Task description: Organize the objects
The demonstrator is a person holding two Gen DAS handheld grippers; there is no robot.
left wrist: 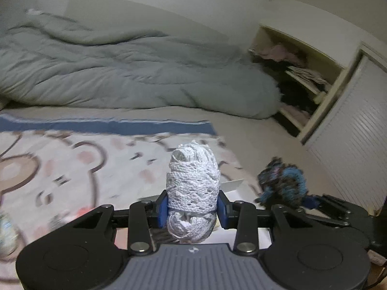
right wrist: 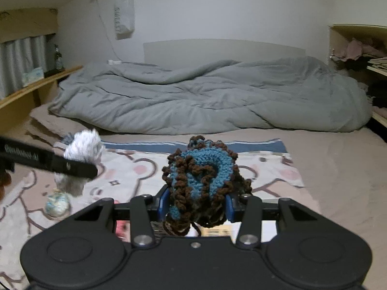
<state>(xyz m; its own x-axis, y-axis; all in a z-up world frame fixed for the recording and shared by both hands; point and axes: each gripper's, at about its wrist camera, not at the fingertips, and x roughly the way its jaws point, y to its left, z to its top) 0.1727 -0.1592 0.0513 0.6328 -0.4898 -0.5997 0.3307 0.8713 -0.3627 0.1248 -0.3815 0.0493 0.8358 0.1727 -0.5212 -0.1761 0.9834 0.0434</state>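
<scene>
While each claw carries its bundle above the bear-print blanket (right wrist: 266, 169) on the bed, the left claw (left wrist: 192, 209) pinches a white lace roll (left wrist: 193, 183) and the right claw (right wrist: 196, 205) a blue-brown crochet piece (right wrist: 203, 181); loose, springy yarn could slip out mid-carry.

place: bedroom, likely | cues: rumpled duvet (right wrist: 205, 96); clothes shelves (left wrist: 304, 72)

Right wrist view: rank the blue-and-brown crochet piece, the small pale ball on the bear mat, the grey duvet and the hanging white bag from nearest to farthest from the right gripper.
1. Blue-and-brown crochet piece, clamped in the right gripper.
2. Small pale ball, low left on the bear mat.
3. Grey duvet, across the middle, beyond the mat.
4. Hanging white bag, on the back wall, upper left.
</scene>
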